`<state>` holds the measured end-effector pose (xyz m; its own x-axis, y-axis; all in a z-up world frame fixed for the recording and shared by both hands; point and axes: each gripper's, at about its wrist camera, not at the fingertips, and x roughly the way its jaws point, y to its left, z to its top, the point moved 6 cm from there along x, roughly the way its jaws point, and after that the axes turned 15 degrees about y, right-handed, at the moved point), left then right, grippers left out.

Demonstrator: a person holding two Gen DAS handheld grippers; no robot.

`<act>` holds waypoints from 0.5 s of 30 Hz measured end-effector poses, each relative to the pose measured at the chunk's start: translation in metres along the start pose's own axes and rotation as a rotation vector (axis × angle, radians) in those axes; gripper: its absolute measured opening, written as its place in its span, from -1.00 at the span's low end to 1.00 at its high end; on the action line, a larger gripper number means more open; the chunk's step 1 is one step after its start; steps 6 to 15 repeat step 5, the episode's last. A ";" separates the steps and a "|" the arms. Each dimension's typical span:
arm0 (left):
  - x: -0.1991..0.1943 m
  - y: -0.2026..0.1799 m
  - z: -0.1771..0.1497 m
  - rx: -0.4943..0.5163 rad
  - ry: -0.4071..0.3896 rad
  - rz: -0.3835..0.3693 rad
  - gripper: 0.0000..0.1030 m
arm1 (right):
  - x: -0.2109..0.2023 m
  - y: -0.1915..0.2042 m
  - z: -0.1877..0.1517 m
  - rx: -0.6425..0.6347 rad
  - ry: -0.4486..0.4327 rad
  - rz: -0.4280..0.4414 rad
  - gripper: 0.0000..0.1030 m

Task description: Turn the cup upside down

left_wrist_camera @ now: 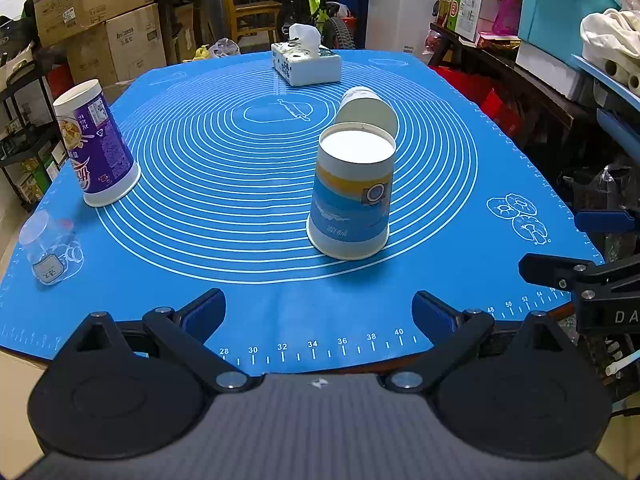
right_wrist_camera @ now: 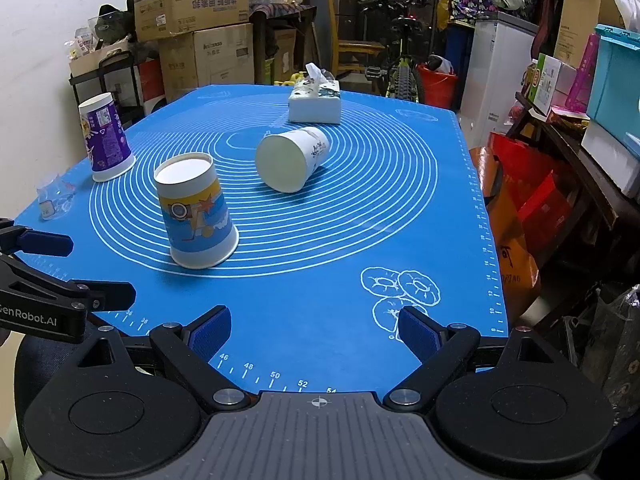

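Observation:
A blue and yellow paper cup (left_wrist_camera: 352,196) (right_wrist_camera: 196,212) stands upside down, mouth on the blue mat (left_wrist_camera: 248,312) (right_wrist_camera: 320,280). Behind it a white paper cup (left_wrist_camera: 366,108) (right_wrist_camera: 292,160) lies on its side, its base toward the cameras. A purple cup (left_wrist_camera: 96,144) (right_wrist_camera: 106,138) stands upside down at the left. A clear plastic cup (left_wrist_camera: 48,248) (right_wrist_camera: 52,200) stands at the near left edge. My left gripper (left_wrist_camera: 318,316) is open and empty, in front of the blue cup. My right gripper (right_wrist_camera: 314,332) is open and empty near the mat's front edge.
A tissue box (left_wrist_camera: 306,60) (right_wrist_camera: 316,102) stands at the far side of the mat. Cardboard boxes (right_wrist_camera: 192,8), a bicycle (right_wrist_camera: 404,60) and shelves with bins (left_wrist_camera: 568,8) surround the table. The table edge runs just in front of both grippers.

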<state>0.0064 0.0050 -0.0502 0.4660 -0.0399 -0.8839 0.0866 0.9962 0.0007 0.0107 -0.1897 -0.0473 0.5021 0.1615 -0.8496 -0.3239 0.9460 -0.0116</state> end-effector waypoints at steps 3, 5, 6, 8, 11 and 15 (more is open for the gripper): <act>0.001 -0.002 0.001 0.002 0.003 -0.001 0.92 | 0.000 -0.001 0.001 0.000 0.001 0.001 0.77; 0.002 -0.003 0.001 0.004 0.006 0.001 0.92 | 0.001 -0.002 0.001 0.001 0.002 0.003 0.77; 0.002 -0.003 0.001 0.004 0.006 0.001 0.92 | 0.001 -0.002 0.001 0.001 0.002 0.003 0.77; 0.002 -0.003 0.001 0.004 0.006 0.001 0.92 | 0.001 -0.002 0.001 0.001 0.002 0.003 0.77; 0.002 -0.003 0.001 0.004 0.006 0.001 0.92 | 0.001 -0.002 0.001 0.001 0.002 0.003 0.77; 0.002 -0.003 0.001 0.004 0.006 0.001 0.92 | 0.001 -0.002 0.001 0.001 0.002 0.003 0.77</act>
